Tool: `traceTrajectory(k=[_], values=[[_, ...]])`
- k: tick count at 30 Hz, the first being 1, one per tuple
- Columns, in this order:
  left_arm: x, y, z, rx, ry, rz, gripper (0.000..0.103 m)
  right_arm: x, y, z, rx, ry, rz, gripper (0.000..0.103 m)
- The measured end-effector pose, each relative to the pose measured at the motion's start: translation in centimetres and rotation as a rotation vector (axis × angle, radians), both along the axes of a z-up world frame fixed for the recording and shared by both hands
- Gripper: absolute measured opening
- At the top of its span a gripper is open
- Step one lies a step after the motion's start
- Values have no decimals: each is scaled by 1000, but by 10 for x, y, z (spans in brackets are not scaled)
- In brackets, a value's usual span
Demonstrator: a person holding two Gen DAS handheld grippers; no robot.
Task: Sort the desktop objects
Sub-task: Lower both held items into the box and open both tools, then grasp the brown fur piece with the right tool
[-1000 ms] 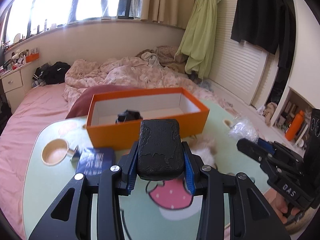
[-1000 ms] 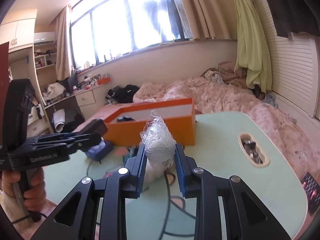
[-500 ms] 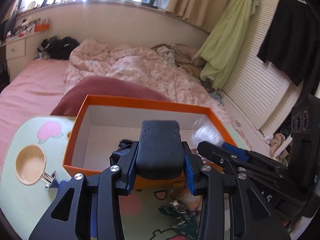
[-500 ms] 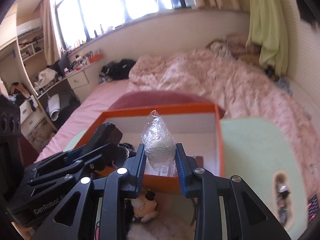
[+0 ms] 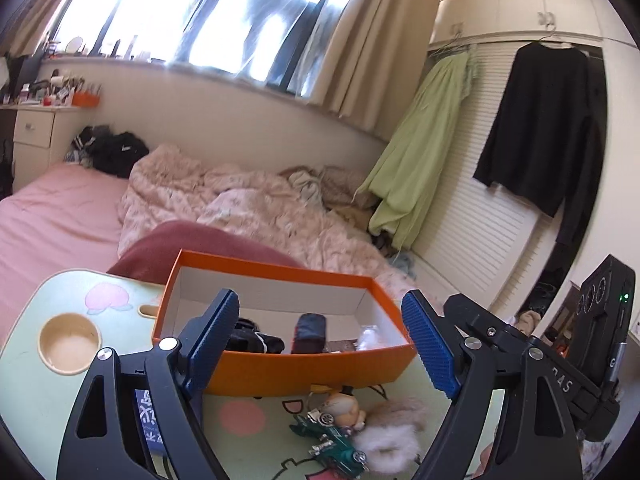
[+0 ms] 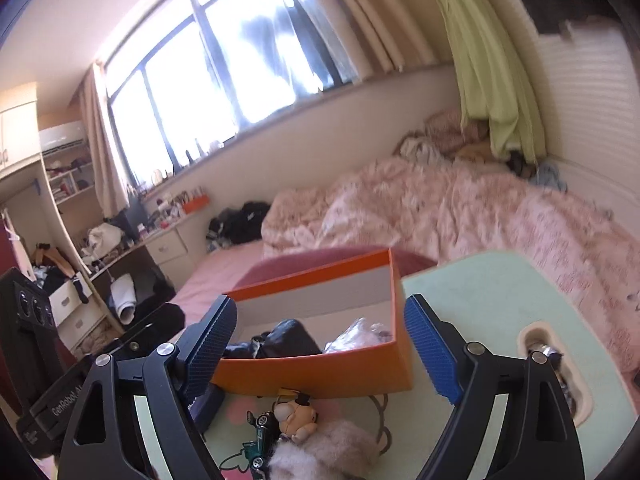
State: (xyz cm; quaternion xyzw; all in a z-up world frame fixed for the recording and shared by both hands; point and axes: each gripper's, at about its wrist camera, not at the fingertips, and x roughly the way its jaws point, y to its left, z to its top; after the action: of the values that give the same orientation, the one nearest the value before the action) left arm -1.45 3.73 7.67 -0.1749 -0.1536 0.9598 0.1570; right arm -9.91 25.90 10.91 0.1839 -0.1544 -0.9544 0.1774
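Observation:
An orange box [image 5: 304, 372] stands on the green table [image 5: 24, 392]; it also shows in the right wrist view [image 6: 320, 372]. Inside it lie a black case [image 5: 309, 332], a crinkled clear plastic bag [image 5: 370, 336] and a dark bundle [image 5: 252, 340]. The right wrist view shows the bag [image 6: 356, 336] and the dark things [image 6: 288, 340] too. My left gripper [image 5: 320, 340] is open and empty above the box's near wall. My right gripper [image 6: 320, 344] is open and empty, also over the near wall.
In front of the box lie a green toy car [image 5: 332, 440], a small figurine [image 5: 342, 408] and a white fluffy thing [image 5: 384, 440]. A blue packet [image 5: 150, 420] lies at the left. The table has a cup recess [image 5: 70, 344]. A bed lies behind.
Both grippers have opened. The black case left my left gripper and the plastic bag left my right; both now lie in the orange box. Both grippers have drawn back and tilted upward.

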Motion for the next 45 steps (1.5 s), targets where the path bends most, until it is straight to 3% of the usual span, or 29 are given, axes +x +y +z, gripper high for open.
traceTrajectory(k=[2,4,7,10,13,15,20,26,29,34,37,39,45], values=[[6,-3,2,-12,-41,-2,84,13,9,1,-9,36,-22,86],[5,-6,4,-57,-138,8,84,17,14,0,0,28,-8,86],[-1,-9,2,-193,-284,59,84,14,15,-6,61,-44,65,86],[-1,-21,-2,-300,-330,130,84,13,12,-13,153,-109,83,86],[-3,-38,-13,-296,-354,134,84,16,3,-24,254,-170,107,74],[-8,-48,-20,-303,-379,148,83,13,-3,-32,293,-232,123,57],[-18,-55,-37,-306,-427,125,83,0,-8,-52,266,-350,136,52],[-24,-86,-50,-150,-487,133,83,-14,-11,-65,238,-456,232,50],[-23,-95,-52,-126,-490,163,83,-22,-7,-74,204,-527,264,27],[-27,-96,-59,-137,-507,165,83,-23,0,-75,164,-533,234,26],[-31,-97,-64,-127,-525,171,83,-20,6,-67,115,-481,229,28],[-31,-96,-67,-117,-534,166,83,-20,10,-63,91,-458,219,48],[-30,-77,-63,-172,-508,128,82,-23,13,-60,76,-482,245,50]])
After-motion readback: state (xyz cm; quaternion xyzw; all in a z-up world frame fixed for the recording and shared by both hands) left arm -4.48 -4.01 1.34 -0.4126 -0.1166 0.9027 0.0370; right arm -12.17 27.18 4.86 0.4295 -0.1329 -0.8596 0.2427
